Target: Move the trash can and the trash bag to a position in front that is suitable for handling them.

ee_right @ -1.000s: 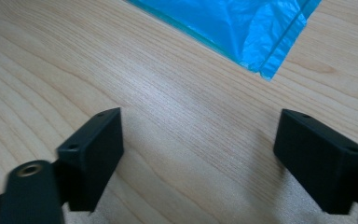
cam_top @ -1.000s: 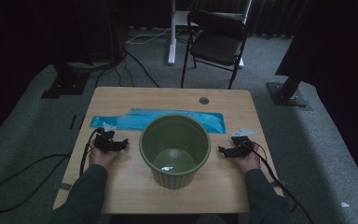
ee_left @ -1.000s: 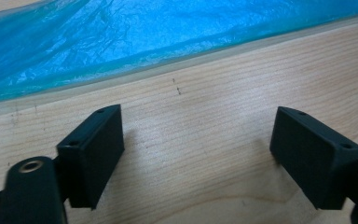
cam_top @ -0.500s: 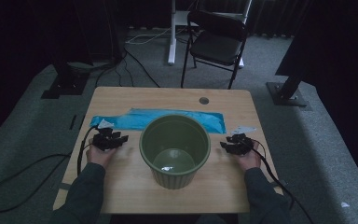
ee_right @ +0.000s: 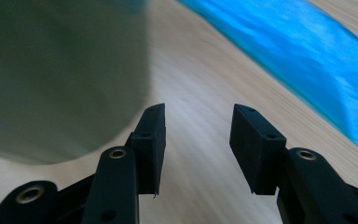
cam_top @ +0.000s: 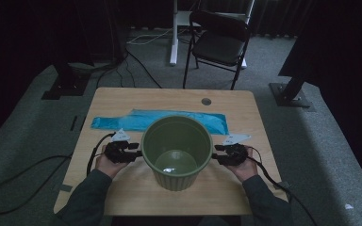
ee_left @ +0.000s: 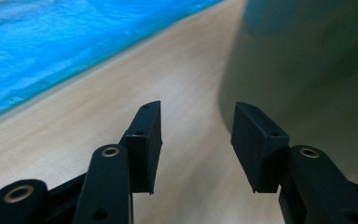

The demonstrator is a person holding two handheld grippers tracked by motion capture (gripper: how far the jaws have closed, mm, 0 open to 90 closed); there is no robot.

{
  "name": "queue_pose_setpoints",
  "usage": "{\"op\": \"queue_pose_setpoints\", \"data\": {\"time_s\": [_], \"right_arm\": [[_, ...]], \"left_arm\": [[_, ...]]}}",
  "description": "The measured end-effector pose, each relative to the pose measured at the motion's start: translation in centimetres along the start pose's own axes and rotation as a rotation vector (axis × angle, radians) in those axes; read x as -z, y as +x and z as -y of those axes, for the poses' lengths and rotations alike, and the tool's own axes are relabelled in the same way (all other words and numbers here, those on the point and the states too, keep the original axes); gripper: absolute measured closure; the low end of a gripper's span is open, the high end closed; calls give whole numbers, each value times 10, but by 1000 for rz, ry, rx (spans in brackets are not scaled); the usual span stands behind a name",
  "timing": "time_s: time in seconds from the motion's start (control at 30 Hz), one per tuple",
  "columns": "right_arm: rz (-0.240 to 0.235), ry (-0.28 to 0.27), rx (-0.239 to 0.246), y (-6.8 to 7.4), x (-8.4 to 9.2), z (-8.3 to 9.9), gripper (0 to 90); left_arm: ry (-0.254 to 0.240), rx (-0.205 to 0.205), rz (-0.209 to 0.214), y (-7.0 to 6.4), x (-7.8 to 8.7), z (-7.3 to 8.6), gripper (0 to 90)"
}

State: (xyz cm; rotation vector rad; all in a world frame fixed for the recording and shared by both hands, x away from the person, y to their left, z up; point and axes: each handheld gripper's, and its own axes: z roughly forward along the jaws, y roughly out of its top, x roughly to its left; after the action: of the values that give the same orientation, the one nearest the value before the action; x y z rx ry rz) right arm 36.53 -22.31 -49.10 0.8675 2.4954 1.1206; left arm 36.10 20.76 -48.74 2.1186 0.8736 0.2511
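Dim carpeted room, a wooden table (cam_top: 122, 99) at its middle. On it near the person's edge stands a green ribbed bucket (cam_top: 176, 153), upright, in front of a blue plastic sheet (cam_top: 122, 120). Just beside it, left gripper (cam_top: 131, 151) and right gripper (cam_top: 220, 154) flank its sides, jaws parted, holding nothing.

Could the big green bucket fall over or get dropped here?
Maybe. The green bucket is tall, and both hand-held grippers, left and right, sit open beside its smooth sides with nothing gripped, so a squeeze from one side might tip or slide it. It could also rumple the blue sheet behind it.
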Motion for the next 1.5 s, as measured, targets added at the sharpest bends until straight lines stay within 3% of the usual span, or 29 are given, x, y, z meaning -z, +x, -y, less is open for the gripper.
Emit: {"op": "queue_pose_setpoints", "data": {"time_s": [0.23, 0.33, 0.7, 0.8, 0.9, 1.07, 1.3, 1.33, 1.5], "right_arm": [[-69, -22, 51, 20, -1, -10, 544], [-83, -19, 48, 24, -3, -14, 555], [-86, -18, 39, 25, -13, -24, 570], [-86, -11, 60, 28, -16, -29, 568], [-37, -22, 71, 21, -15, -34, 568], [72, -56, -3, -11, -9, -32, 581], [229, 30, -56, -48, -23, -20, 582], [242, 38, -87, -56, -26, -18, 581], [306, 84, -151, -79, -38, -14, 570]], "left_arm": [[6, -73, 38, -23, 10, 4, 526], [3, -73, 46, -26, 8, 4, 523], [-2, -43, 5, -12, 10, 4, 529], [-8, -23, -3, -5, 10, 5, 526], [-17, -9, -17, 0, 9, 5, 525], [-9, 3, -35, 7, 10, 7, 525], [-13, 16, -55, 14, 10, 8, 526], [-12, 15, -55, 15, 10, 8, 527], [-10, 17, -56, 16, 9, 8, 528]]}}
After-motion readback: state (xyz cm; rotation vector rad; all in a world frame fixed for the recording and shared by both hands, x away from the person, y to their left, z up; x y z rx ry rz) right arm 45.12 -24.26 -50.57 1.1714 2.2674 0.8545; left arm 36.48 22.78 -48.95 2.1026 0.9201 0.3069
